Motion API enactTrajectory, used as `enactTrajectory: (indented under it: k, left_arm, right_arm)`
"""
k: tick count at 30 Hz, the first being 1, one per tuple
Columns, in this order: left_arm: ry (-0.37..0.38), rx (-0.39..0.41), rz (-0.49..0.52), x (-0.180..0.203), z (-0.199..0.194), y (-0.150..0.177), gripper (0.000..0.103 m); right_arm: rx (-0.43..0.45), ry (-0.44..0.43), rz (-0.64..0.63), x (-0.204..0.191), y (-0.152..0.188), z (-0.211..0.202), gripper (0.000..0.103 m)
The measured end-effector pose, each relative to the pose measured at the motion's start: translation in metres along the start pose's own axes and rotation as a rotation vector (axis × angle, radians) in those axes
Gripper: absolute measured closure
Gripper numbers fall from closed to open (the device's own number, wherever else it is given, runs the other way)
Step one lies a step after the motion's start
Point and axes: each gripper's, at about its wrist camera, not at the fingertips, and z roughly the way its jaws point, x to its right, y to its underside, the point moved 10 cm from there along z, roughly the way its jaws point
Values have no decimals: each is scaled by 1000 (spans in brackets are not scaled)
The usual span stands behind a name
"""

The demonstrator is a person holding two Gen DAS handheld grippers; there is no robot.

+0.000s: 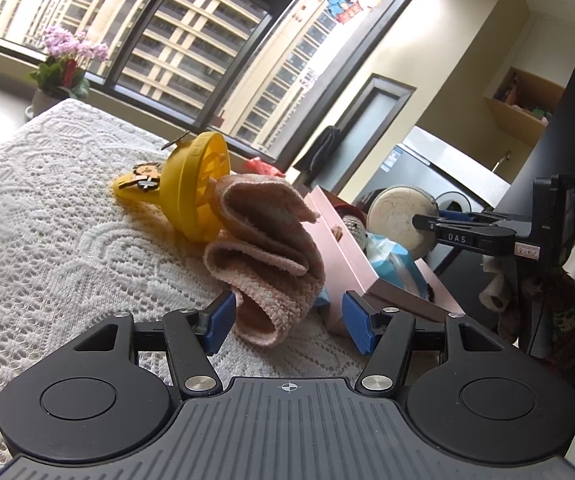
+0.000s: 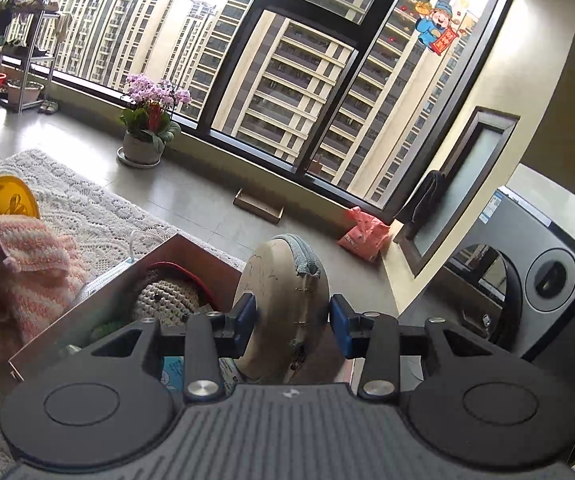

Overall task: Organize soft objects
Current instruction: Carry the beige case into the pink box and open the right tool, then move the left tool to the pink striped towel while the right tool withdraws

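Firstly, from the left wrist view, the left gripper (image 1: 285, 322) stood with its jaws spread wide over the white lace cloth (image 1: 59, 216). A folded pink towel (image 1: 265, 256) lay on the cloth, its near end reaching between the blue pads (image 1: 219, 322) without being pinched. A yellow fan (image 1: 195, 188) lay tipped on its side just behind the towel. To the right stood a pink box (image 1: 351, 256), and above it the right gripper (image 1: 421, 222) met a round beige pouch (image 1: 399, 220) edge-on.

Next, from the right wrist view, the right gripper (image 2: 291, 322) had the beige pouch (image 2: 283, 312) upright between its pads; the left pad touched it, while a narrow gap showed at the right pad, so a firm pinch could not be confirmed. The pouch hung over the box (image 2: 191, 256), which contained a crocheted item (image 2: 167, 300). The towel (image 2: 19, 276) lay left of the box.
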Motion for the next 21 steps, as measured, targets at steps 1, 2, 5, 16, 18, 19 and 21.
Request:
enactTrajectory:
  k: [1, 2, 5, 16, 18, 19, 21]
  left_arm:
    - [-3, -1, 4, 1, 0, 0, 39]
    - [-7, -2, 8, 1, 0, 1, 39]
    - [-18, -7, 17, 1, 1, 3, 39]
    - [-68, -7, 19, 2, 9, -15, 39]
    - [-115, -3, 40, 6, 16, -31, 39]
    - [-136, -1, 47, 8, 20, -40, 39]
    - [-142, 31, 66, 16, 30, -61, 39]
  right_arm:
    - [11, 35, -95, -15, 1, -2, 65]
    - [12, 78, -194, -31, 4, -1, 66]
    - [-12, 163, -368, -60, 17, 12, 66]
    - [-11, -160, 74, -29, 10, -34, 18]
    - [8, -180, 56, -36, 13, -46, 18]
    - [11, -193, 42, -41, 15, -50, 18]
    - [12, -217, 16, -53, 22, -58, 18]
